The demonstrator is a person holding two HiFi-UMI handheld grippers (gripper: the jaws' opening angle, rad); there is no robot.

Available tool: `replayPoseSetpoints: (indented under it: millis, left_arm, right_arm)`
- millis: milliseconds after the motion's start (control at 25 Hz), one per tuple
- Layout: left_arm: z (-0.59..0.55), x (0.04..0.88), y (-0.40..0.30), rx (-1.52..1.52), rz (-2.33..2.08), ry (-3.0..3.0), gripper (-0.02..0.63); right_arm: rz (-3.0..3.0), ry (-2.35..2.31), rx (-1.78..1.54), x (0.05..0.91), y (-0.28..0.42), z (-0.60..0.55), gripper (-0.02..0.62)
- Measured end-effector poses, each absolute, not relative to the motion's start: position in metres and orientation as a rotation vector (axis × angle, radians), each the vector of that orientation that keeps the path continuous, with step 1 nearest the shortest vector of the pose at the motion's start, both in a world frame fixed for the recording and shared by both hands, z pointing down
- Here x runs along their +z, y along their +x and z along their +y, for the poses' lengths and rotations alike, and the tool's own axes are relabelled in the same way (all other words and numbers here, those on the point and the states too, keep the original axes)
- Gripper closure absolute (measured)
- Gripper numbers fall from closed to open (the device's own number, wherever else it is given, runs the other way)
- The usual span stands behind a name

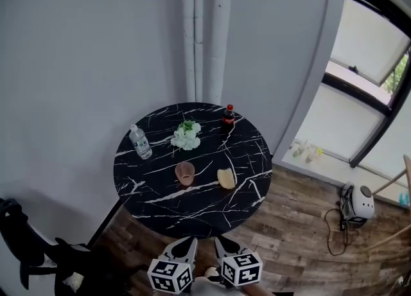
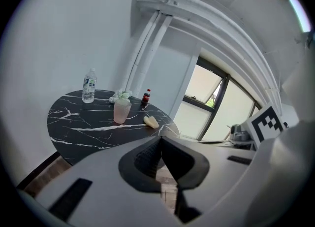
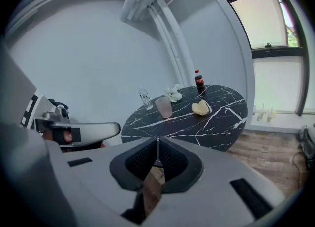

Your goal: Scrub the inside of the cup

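grey-walled room with a wood-plank floor; nearest, the left tongs and right tongs have their jaws pressed together, holding nothing, short of the round black marble surface. the pink cup stands upright mid-surface, with a yellow sponge just beside it and a water bottle beyond.

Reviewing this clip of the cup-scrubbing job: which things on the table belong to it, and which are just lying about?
For the job: pink cup; yellow sponge, lying beside the cup, apart from it.

Just lying about: water bottle; white flowers; cola bottle, all towards the far side of the round black marble table.
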State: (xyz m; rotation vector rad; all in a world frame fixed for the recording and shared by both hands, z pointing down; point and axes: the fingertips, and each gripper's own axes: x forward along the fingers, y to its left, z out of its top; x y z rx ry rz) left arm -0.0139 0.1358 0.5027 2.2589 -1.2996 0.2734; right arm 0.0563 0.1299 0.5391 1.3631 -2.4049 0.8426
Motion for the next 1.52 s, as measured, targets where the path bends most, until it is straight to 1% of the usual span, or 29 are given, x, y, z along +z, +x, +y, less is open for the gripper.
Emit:
replayPoseSetpoints:
  millis: [840,1520]
  left_arm:
    - [0.114,0.504,-0.007,0.175,-1.264,2.169,0.595]
    - [0.05,0.507,-0.039,0.069,-1.271,2.109,0.595]
  right_arm:
    - [-2.403,1.403,0.872,0.539,0.075,0.112,0.559]
    - [-2.439,1.409,0.92,0.537,0.058,0.065,0.558]
